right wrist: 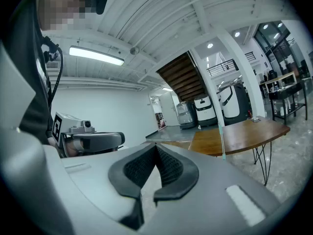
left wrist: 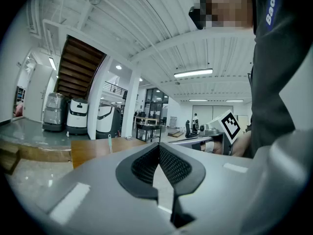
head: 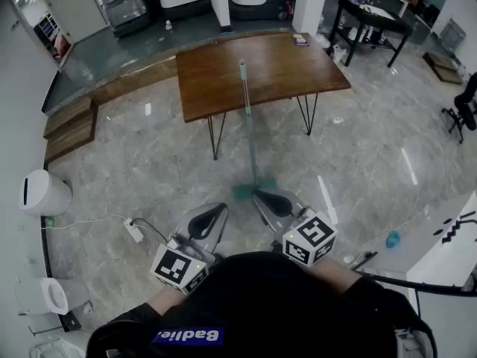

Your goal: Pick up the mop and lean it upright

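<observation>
My head camera looks steeply down onto the floor (head: 149, 162), with my left claw (head: 218, 209) and right claw (head: 257, 195) close at the bottom edge and the desk (head: 283, 69) farther ahead. Each claw camera sits low behind its own jaws, facing roughly level toward that desk, and catches the other claw alongside. All three views share the desk's near edge and the mop (head: 247, 110)

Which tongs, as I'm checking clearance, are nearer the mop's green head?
Right. The right tongs end just right of the mop head, nearly at it; the left tongs sit lower left, farther off.
</observation>
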Tool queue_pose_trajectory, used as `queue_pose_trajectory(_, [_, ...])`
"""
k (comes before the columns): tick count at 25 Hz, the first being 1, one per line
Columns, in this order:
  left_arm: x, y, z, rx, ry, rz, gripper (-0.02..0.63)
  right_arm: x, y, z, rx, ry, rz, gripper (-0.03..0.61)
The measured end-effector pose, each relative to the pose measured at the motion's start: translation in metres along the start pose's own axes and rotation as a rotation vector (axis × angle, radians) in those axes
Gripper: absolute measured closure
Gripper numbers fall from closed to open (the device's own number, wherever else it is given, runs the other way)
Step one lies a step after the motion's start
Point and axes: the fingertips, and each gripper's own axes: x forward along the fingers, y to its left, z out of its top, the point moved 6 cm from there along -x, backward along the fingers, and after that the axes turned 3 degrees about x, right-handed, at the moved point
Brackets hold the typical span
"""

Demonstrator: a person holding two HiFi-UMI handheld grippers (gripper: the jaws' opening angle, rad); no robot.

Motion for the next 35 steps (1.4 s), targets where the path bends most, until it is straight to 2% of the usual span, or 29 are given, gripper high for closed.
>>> queue_pose_trajectory(12, [-0.009,0.005,-0.003,-0.009,-0.003,-0.006,0.594,0.005,0.006,-0.003,0.006,-0.016,-0.023,0.575])
queue_pose_trajectory(20, [-0.023,0.014,-0.007,-0.015,-0.020,-0.025,0.594,0.012,0.014,-0.009,0.022,-0.004,-0.072,0.574])
queue_pose_trajectory(35, [-0.096,0.065,-0.013,-0.011,-0.063,-0.029,0.594,0.063,0.065,-0.018,-0.003,-0.010,-0.136,0.572])
